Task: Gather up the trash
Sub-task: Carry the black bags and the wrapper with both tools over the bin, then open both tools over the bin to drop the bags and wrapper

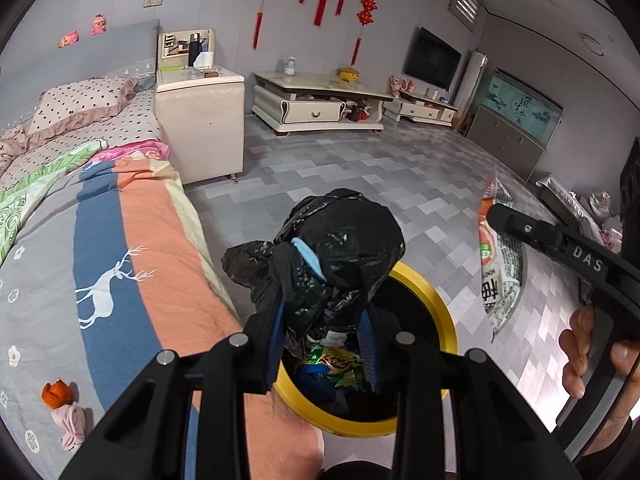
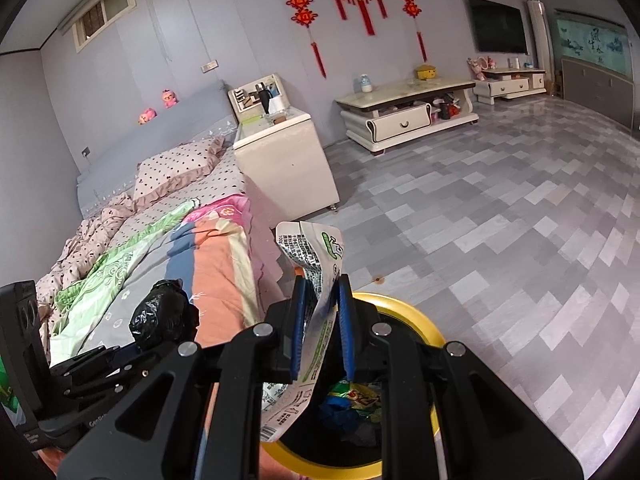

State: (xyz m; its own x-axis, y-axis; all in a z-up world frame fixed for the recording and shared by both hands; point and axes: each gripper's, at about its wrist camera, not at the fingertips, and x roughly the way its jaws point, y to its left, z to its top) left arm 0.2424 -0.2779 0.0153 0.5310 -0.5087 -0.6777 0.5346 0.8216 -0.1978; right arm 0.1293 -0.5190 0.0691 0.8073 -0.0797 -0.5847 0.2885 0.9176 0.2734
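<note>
My left gripper [image 1: 325, 280] is shut on a crumpled black plastic bag [image 1: 340, 236], held just above a round bin with a yellow rim [image 1: 444, 312]. A pale blue scrap sticks out of the bag's left side. Coloured wrappers [image 1: 340, 364] lie inside the bin. My right gripper [image 2: 322, 292] is shut on a white snack wrapper [image 2: 316, 248] with green print, also over the bin's yellow rim [image 2: 416, 316]. In the left wrist view that wrapper [image 1: 498, 264] hangs at the right, pinched by the right gripper's fingers [image 1: 520, 226]. In the right wrist view the black bag [image 2: 160, 316] shows at lower left.
A bed with a patterned quilt [image 1: 120, 240] runs along the left, right beside the bin. A white bedside cabinet [image 1: 200, 120] stands behind it. A low white TV stand [image 1: 320, 104] lines the far wall. Grey tiled floor [image 2: 500, 220] stretches to the right. A hand [image 1: 580, 344] holds the right gripper's handle.
</note>
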